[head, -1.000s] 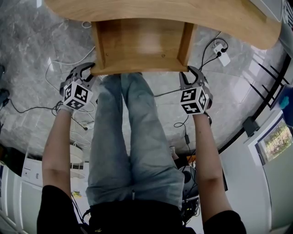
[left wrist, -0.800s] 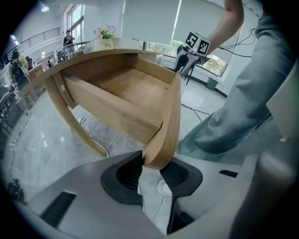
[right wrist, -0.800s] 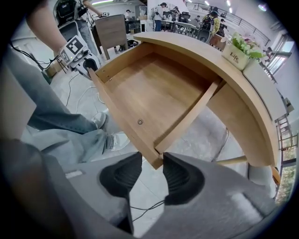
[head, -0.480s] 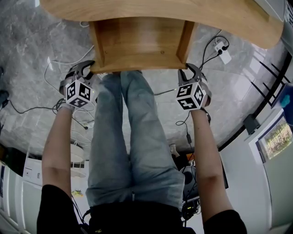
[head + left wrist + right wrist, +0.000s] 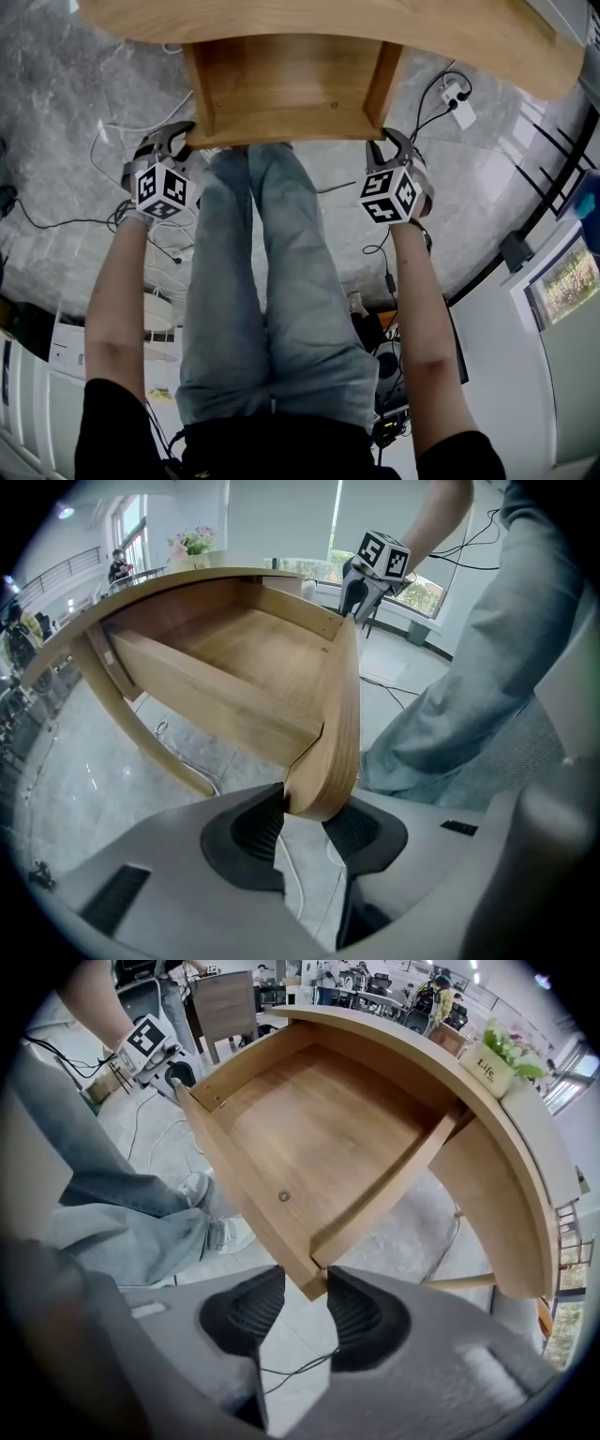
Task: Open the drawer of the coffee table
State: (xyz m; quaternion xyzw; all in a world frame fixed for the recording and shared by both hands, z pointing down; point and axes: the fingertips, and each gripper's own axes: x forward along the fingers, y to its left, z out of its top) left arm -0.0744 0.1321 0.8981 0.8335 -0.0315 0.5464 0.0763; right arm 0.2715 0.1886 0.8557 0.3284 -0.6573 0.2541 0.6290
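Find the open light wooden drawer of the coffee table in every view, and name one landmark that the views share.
Head view: light wooden drawer at top centre, above the legs.
Left gripper view: drawer left of centre, front corner reaching the bottom middle.
Right gripper view: drawer in the centre, corner pointing down.
Shared landmark: the person's light blue jeans.

An open-plan office: polished marble floor (image 5: 66, 84) strewn with cables (image 5: 66, 226) and a power strip (image 5: 457, 105), tall windows (image 5: 126, 532), swivel chairs (image 5: 382, 981) and people (image 5: 441, 990) in the background
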